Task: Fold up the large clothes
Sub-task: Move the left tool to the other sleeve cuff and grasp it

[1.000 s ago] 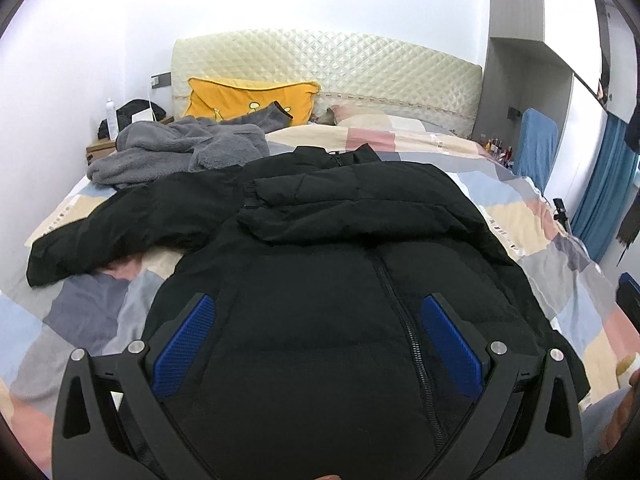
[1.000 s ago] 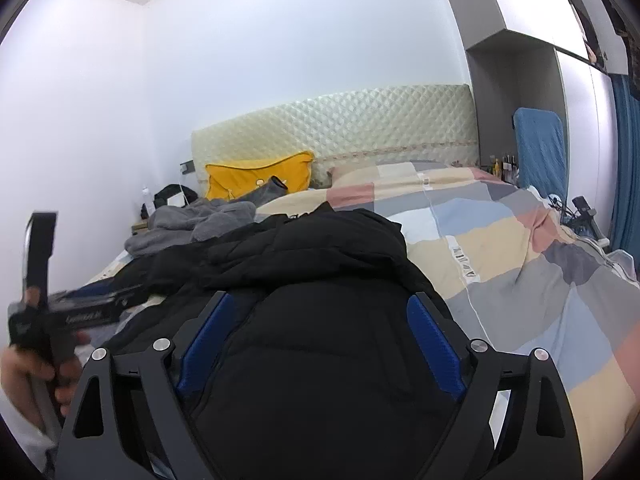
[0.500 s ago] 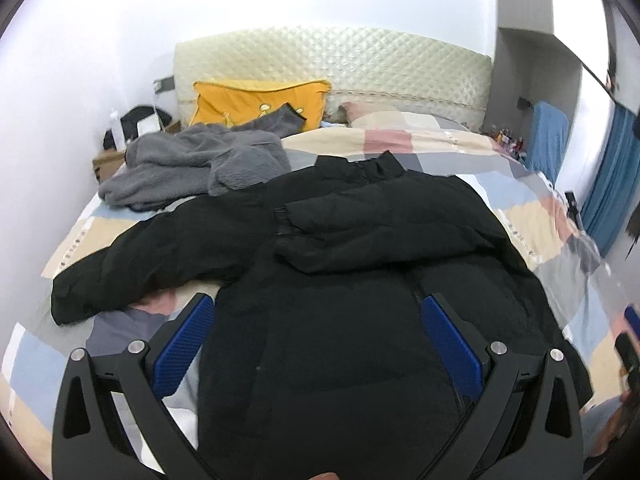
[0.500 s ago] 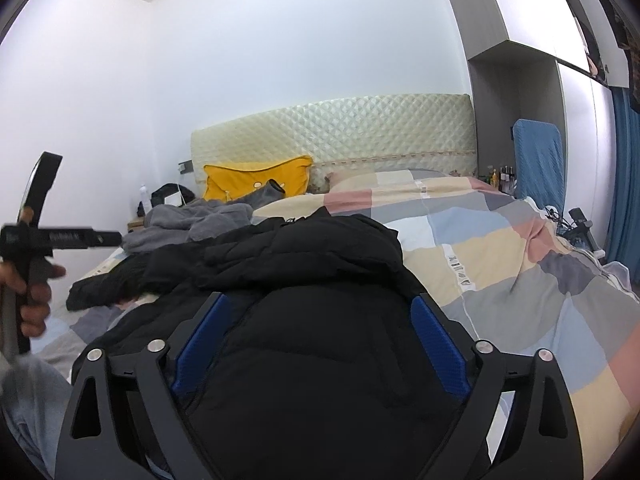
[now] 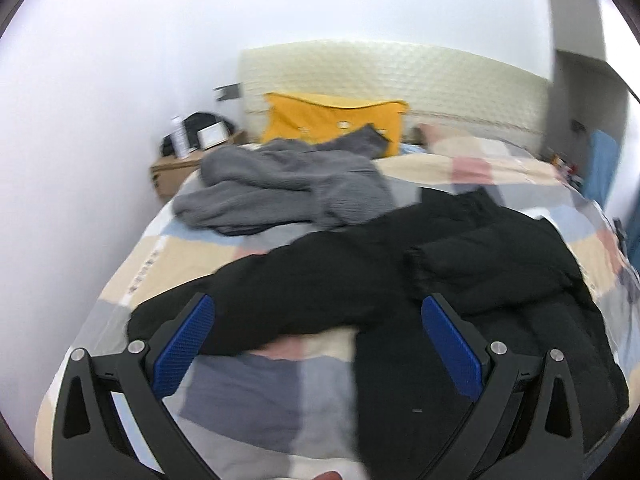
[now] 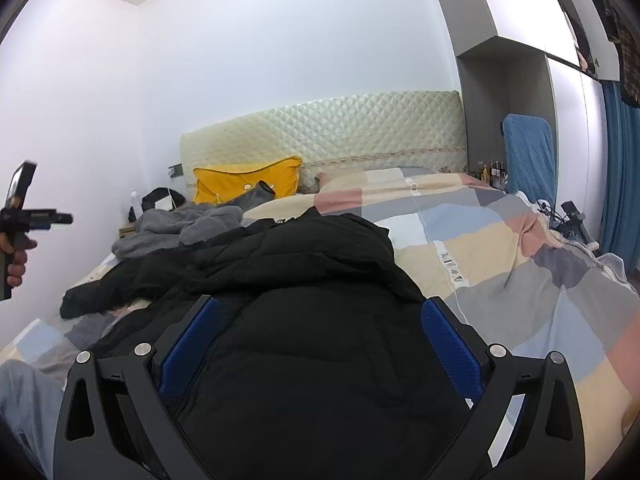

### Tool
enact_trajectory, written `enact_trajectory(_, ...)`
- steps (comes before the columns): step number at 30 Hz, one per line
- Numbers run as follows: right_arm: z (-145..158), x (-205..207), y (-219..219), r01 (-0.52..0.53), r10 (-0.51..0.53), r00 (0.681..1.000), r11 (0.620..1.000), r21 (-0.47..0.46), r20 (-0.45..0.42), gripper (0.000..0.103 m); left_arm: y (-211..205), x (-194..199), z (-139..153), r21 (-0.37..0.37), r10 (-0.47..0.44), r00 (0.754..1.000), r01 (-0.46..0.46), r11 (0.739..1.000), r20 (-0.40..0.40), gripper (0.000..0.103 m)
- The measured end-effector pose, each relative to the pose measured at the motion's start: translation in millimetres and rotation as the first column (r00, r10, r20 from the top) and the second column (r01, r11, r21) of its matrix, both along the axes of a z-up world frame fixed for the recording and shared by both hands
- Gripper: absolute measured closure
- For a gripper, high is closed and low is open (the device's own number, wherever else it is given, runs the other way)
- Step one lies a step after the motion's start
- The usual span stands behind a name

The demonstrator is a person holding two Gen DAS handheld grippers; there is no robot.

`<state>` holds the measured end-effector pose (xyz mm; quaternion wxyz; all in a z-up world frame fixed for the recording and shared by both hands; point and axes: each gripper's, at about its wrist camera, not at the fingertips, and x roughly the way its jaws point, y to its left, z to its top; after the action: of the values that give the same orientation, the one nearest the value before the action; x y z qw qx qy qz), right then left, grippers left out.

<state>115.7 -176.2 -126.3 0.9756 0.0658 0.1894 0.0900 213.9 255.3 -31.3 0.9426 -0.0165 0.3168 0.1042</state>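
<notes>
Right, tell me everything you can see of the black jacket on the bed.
The black jacket is a puffy, quilted padded coat with a matte shell, lying front-up and spread on the patchwork bedspread. A zipper runs down its middle. One sleeve stretches flat out to the side, its cuff near the bed edge; the other is folded across the chest. The collar points toward the headboard, next to the grey fleece garment. Both the left claw and the right claw are open above it, gripping nothing.
</notes>
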Motion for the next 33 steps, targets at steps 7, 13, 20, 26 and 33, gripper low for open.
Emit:
enact_trajectory(7,-2,5,-2,0.024,-0.024,1.000,1.000,0.003,-0.020,0.000,102,-3,-24,-0.161,0.120,0.992,-0.123,0.979,-0.029,0.000)
enact_trajectory(13,-4,12,3,0.047,-0.048,0.998,0.999,-0.021,-0.050,0.000,177,7,-74,-0.314,0.218,0.969,-0.243,0.918,-0.112,0.000)
enact_trajectory(20,-9,30,7,0.077,-0.080,0.991,0.996,-0.035,-0.110,0.000,232,14,-128,-0.426,0.279,0.949,-0.314,0.849,-0.145,0.001)
enact_trajectory(26,-13,45,10,0.113,-0.118,0.980,0.993,-0.039,-0.159,0.000,265,31,-172,-0.490,0.302,0.934,-0.358,0.795,-0.193,0.001)
enact_trajectory(33,-18,64,21,0.140,-0.153,0.964,0.987,-0.076,-0.216,0.000,316,43,-218,-0.645,0.372,0.911,-0.394,0.655,-0.178,0.001)
